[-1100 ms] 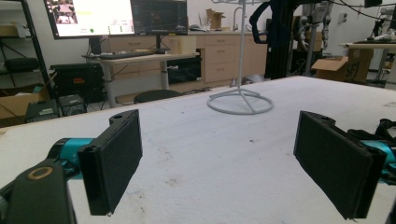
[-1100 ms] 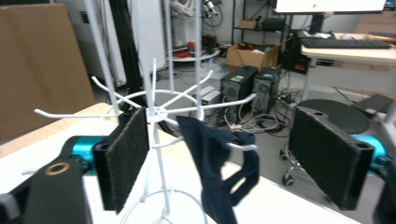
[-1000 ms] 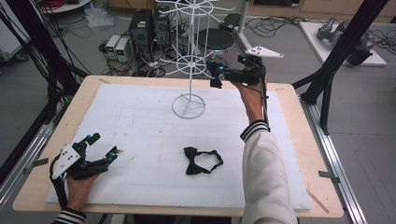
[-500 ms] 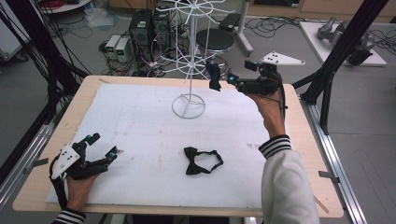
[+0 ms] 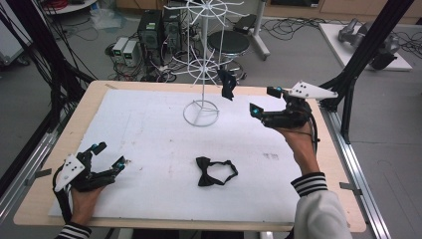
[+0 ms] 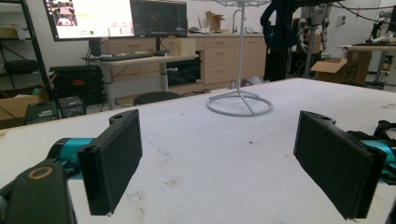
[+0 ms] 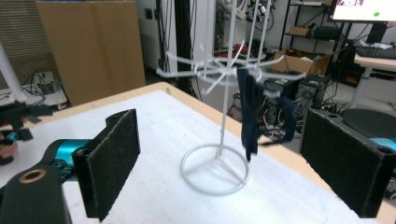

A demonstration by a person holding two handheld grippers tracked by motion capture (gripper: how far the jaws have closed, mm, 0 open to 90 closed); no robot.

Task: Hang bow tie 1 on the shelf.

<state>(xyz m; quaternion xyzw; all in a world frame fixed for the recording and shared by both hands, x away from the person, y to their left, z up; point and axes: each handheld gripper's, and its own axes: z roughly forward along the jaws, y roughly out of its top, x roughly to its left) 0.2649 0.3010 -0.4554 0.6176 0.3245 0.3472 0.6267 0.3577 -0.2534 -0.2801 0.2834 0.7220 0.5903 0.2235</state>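
High view, nearest the person: the left gripper (image 5: 102, 164) rests at the table's (image 5: 149, 219) near left corner, jaws spread wide with nothing between them. Toward the middle, well apart from both grippers, a black bow tie (image 5: 215, 172) lies flat on the white sheet (image 5: 149, 129), its thin strap looped to one side. It looks light, soft and floppy, likely to droop from any grip, so the stiffer centre knot seems the best place to pinch. Farther right, the right gripper (image 5: 263, 102) is held above the table, jaws also wide apart and empty, facing the white wire rack (image 5: 201, 94). A second dark bow tie (image 5: 228, 83) hangs from one of the rack's lower arms, near the table's far edge.

Right gripper view shows that hanging tie (image 7: 247, 112) blurred, so how it sits on its hook is unclear. Left gripper view cuts off the rack's top and catches just an edge of the lying tie (image 6: 385, 127).
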